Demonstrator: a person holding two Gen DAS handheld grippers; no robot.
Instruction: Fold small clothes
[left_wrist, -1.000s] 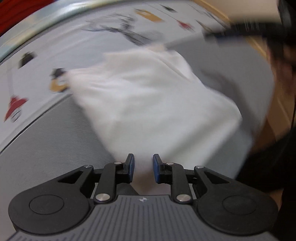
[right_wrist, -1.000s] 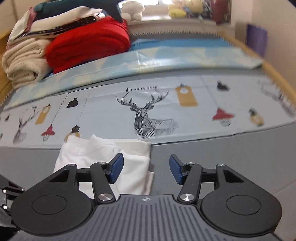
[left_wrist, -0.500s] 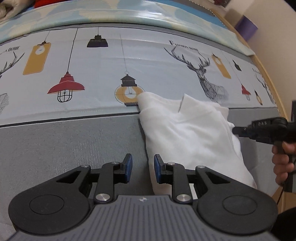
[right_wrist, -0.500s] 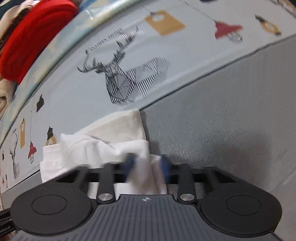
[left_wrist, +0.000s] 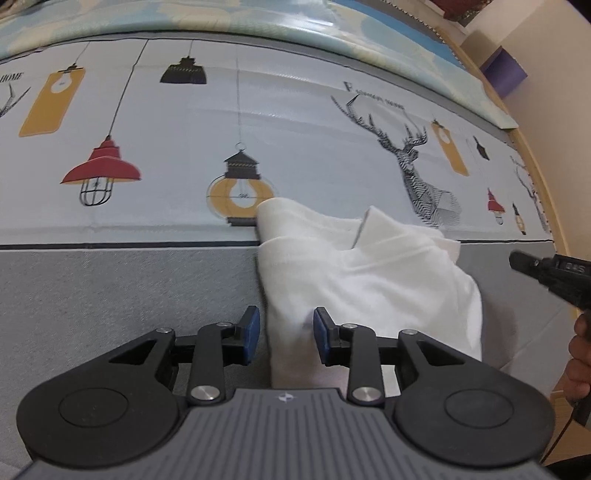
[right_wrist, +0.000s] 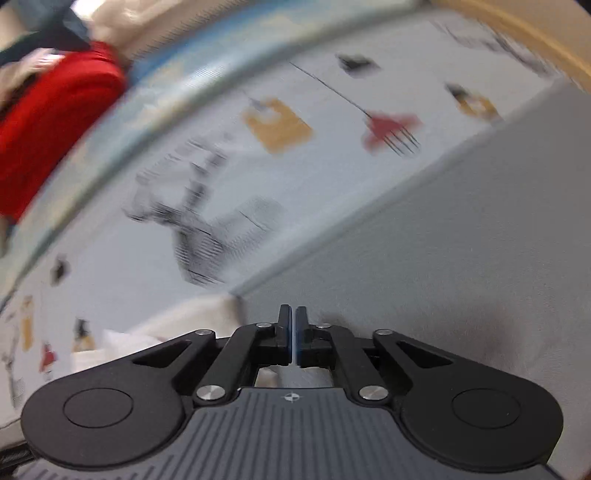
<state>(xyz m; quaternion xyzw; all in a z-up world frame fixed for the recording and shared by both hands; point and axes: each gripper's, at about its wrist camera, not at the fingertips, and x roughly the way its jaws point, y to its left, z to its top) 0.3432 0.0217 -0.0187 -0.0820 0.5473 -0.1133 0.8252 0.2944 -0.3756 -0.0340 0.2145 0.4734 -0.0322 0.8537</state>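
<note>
Both grippers have shifted since a second ago: the left gripper (left_wrist: 283, 334) has swung round from a blurred pass over the cloth to a steady view along the bed, and its jaws have just been opening, while the right gripper (right_wrist: 291, 334) has dropped lower and rolled, its view now smeared.

Blue pads (left_wrist: 251, 332) of the left gripper stand apart with the near edge of the white garment (left_wrist: 369, 273) lying between them; neither pad presses on the cloth. That garment sits loosely bunched on the grey mattress cover (left_wrist: 110, 295), its far edge overlapping the printed sheet (left_wrist: 295, 140) beside a yellow lantern motif (left_wrist: 240, 192) at 11 o'clock from the cloth. A stag print (left_wrist: 413, 166) lies at 1 o'clock.

At 3 o'clock in the left wrist view, the black body of the right gripper and a person's hand (left_wrist: 580, 354) enter the picture's edge.

Fingers of the right gripper have come together, with only a thin slit between the pads; whether cloth is pinched there cannot be told. White fabric shows at 9 o'clock from them and just behind the jaws. A red folded blanket (right_wrist: 48, 122) sits at 10 o'clock.
</note>
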